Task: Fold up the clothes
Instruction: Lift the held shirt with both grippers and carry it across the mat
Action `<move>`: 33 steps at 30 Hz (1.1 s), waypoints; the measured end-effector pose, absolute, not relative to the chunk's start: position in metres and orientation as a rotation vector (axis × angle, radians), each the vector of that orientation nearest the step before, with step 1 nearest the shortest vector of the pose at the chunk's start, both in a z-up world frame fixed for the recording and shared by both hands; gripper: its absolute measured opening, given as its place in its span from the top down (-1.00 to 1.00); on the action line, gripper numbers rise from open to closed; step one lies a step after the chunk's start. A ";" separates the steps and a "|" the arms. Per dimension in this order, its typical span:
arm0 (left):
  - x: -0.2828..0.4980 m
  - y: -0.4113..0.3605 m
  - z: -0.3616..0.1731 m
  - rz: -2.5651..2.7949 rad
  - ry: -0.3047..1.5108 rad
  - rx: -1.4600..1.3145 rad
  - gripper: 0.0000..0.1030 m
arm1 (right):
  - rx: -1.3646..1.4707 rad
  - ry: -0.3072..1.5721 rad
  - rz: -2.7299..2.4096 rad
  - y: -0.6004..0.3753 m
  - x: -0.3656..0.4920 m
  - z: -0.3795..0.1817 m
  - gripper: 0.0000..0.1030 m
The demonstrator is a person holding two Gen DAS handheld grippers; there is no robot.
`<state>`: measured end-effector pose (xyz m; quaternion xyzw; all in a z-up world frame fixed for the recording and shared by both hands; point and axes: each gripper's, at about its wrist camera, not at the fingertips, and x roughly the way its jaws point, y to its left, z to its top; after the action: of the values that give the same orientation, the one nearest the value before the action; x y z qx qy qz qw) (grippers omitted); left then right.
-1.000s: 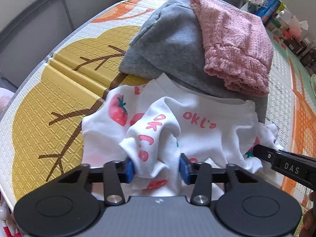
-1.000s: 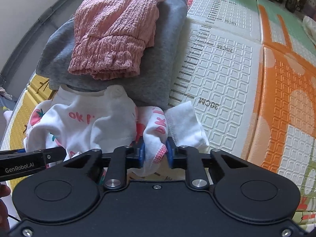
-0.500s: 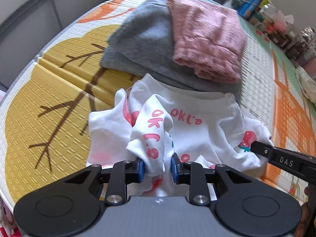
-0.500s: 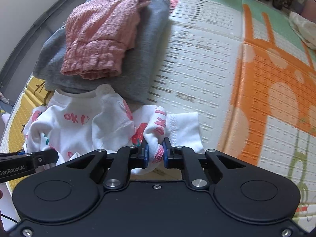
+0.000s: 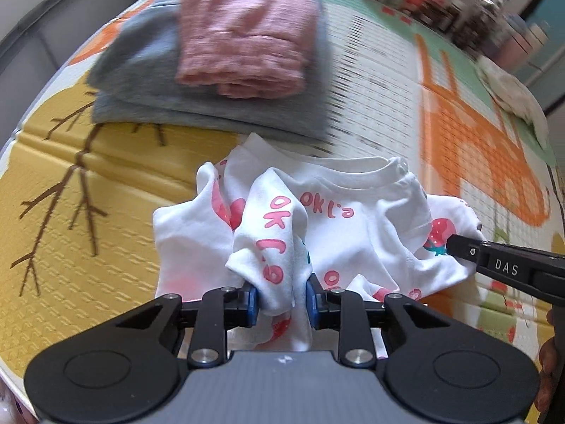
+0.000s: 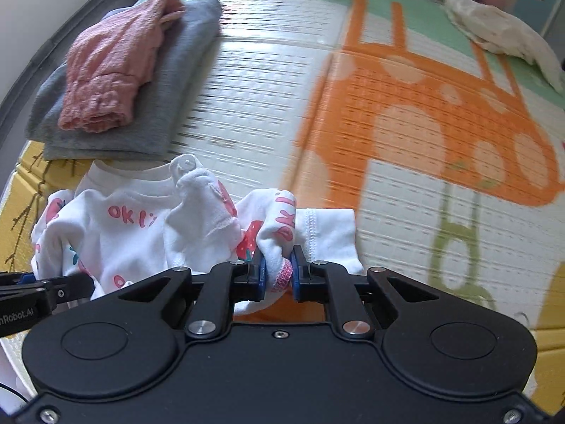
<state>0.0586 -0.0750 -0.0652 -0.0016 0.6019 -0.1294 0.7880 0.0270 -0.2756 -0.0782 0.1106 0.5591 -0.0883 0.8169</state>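
Both grippers are clamped on the white shirt (image 5: 353, 219), which lies bunched on the mat (image 5: 88, 229) just near of the stack: a pink piece (image 5: 243, 35) on a grey one (image 5: 141, 70). The left gripper (image 5: 280, 302) pinches a wad at the shirt's left side; the right gripper (image 6: 277, 275) grips a pink-edged hem at its right. The step looks like lifting the shirt to spread it. Next, the grippers should draw apart so the cloth goes taut, then lay it flat for folding.
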 end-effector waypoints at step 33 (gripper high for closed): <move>-0.027 -0.246 -0.065 -0.636 1.312 0.254 0.41 | 0.414 1.143 -0.551 -0.450 -0.124 -0.064 0.77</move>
<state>-0.0266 -0.2461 -0.0650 0.1159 0.5979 -0.2899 0.7383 -0.1245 -0.4497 -0.0644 0.1921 0.5299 -0.2553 0.7856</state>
